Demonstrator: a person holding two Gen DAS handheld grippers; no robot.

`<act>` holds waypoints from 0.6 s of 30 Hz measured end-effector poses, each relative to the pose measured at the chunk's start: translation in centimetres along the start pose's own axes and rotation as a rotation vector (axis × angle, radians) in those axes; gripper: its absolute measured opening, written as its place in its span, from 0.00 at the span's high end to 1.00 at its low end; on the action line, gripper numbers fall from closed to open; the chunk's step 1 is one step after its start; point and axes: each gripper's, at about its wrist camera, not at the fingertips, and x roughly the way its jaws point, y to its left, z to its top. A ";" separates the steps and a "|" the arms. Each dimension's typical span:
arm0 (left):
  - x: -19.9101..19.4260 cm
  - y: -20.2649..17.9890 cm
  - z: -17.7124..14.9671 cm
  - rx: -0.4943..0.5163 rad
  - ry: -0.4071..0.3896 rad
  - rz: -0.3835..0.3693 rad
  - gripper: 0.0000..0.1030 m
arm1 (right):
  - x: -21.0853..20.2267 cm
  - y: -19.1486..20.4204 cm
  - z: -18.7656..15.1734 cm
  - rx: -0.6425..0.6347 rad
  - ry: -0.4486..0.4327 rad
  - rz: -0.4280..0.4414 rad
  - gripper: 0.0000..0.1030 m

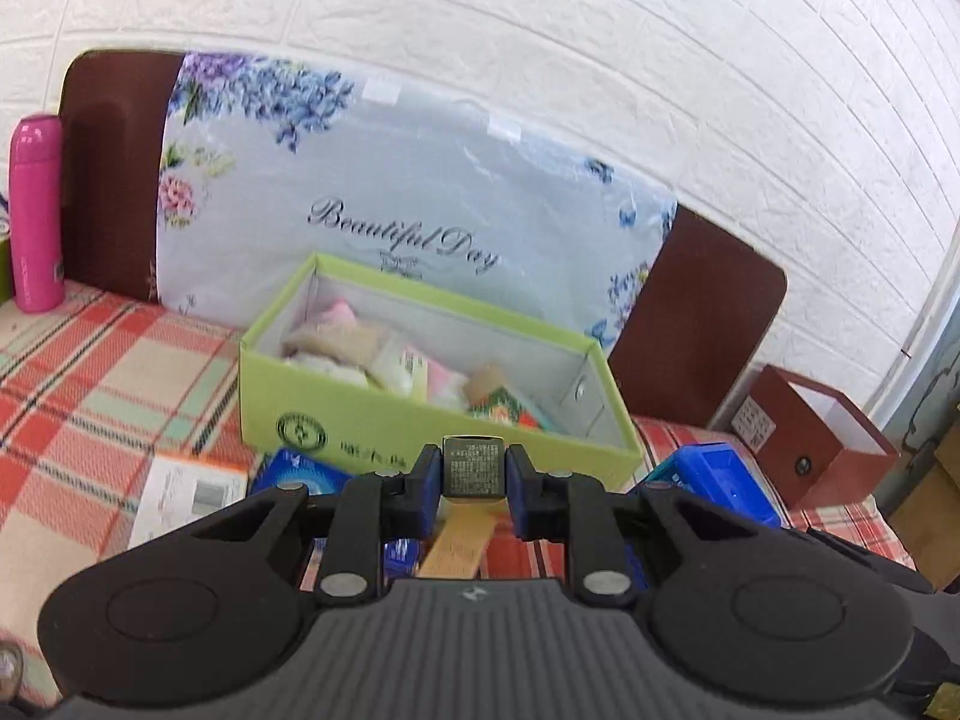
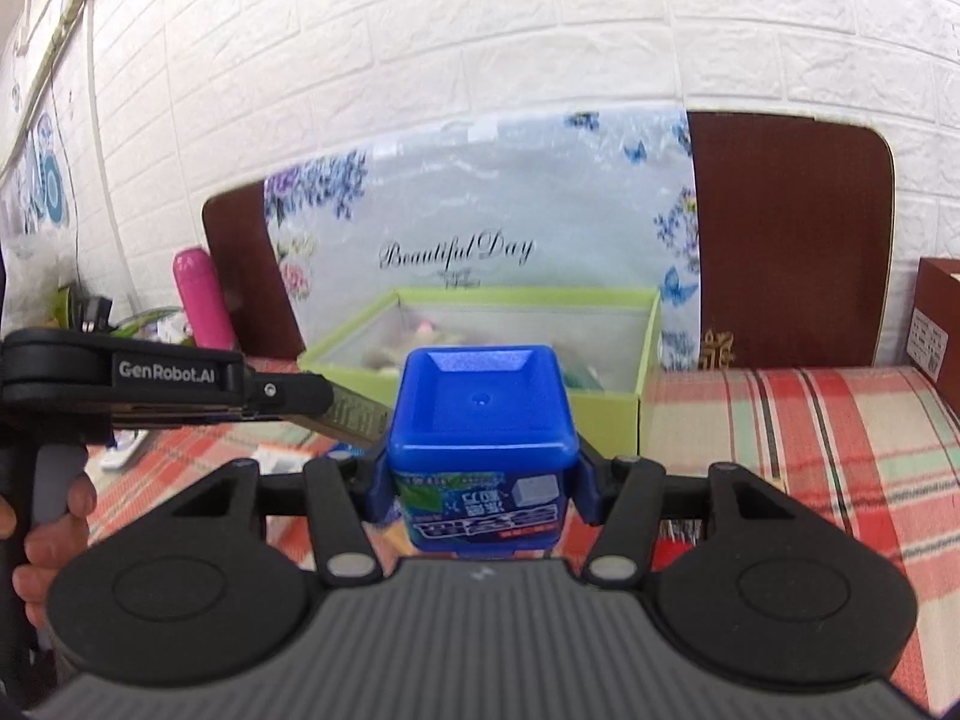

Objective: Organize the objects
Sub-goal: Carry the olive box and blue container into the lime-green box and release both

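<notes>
My left gripper (image 1: 473, 483) is shut on a small narrow olive-gold box (image 1: 473, 459) with fine print, held above the plaid tablecloth. From the right wrist view the same gripper (image 2: 318, 399) reaches in from the left with that box (image 2: 354, 417). In my right gripper (image 2: 483, 483), which is shut, sits a blue square container (image 2: 480, 402) with a printed label, gripped by its sides. Just beyond both stands an open light-green box (image 1: 420, 420) (image 2: 648, 354) holding several packets.
A pink bottle (image 1: 36, 213) stands at the far left. A floral board (image 1: 408, 192) leans on the white brick wall behind the green box. An open red-brown box (image 1: 822, 438) sits at the right. A white carton (image 1: 186, 492) and a blue packet (image 1: 300, 471) lie on the cloth.
</notes>
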 end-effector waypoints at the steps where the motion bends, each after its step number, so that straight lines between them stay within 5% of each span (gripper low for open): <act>1: 0.2 -0.1 0.5 0.008 -0.012 0.000 0.78 | 0.4 -0.1 0.5 0.003 -0.012 -0.001 0.47; 8: 2.8 0.5 3.6 0.036 -0.089 0.019 0.78 | 4.2 -0.8 3.5 0.008 -0.086 -0.024 0.47; 18: 9.2 2.7 6.0 -0.006 -0.099 0.032 0.78 | 11.0 -1.7 3.9 -0.049 -0.107 -0.077 0.47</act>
